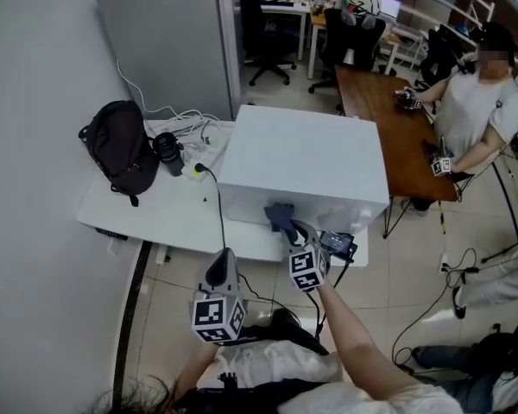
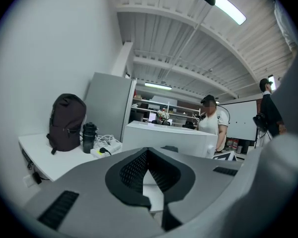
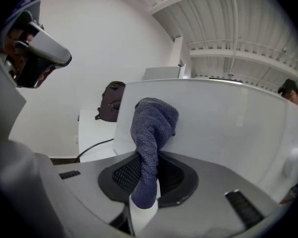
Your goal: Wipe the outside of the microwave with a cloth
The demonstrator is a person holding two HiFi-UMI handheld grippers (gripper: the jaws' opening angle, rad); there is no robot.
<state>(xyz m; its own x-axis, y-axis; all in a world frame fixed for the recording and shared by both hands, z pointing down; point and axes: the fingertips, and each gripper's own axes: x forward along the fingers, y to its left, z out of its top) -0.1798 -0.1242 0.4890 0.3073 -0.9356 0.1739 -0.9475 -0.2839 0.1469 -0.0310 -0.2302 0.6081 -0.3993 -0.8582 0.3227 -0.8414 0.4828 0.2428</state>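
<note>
The white microwave [image 1: 302, 162] stands on a white table [image 1: 147, 218]. A blue-grey cloth [image 1: 279, 216] is pressed against its near side, low and left of middle. My right gripper [image 1: 295, 234] is shut on the cloth. In the right gripper view the cloth [image 3: 151, 133] rises from between the jaws of that gripper [image 3: 146, 175] and folds onto the microwave wall [image 3: 228, 123]. My left gripper [image 1: 225, 267] hangs below the table's front edge, apart from the microwave. In its own view the left gripper [image 2: 148, 157] is shut with nothing in it, and the microwave [image 2: 169, 138] lies ahead.
A black backpack [image 1: 121, 149], a black bottle [image 1: 167, 153] and a power strip with white cables [image 1: 194, 132] sit on the table's left. A black cord [image 1: 217, 205] runs off the front edge. A seated person [image 1: 479, 93] is at a brown table [image 1: 388, 119].
</note>
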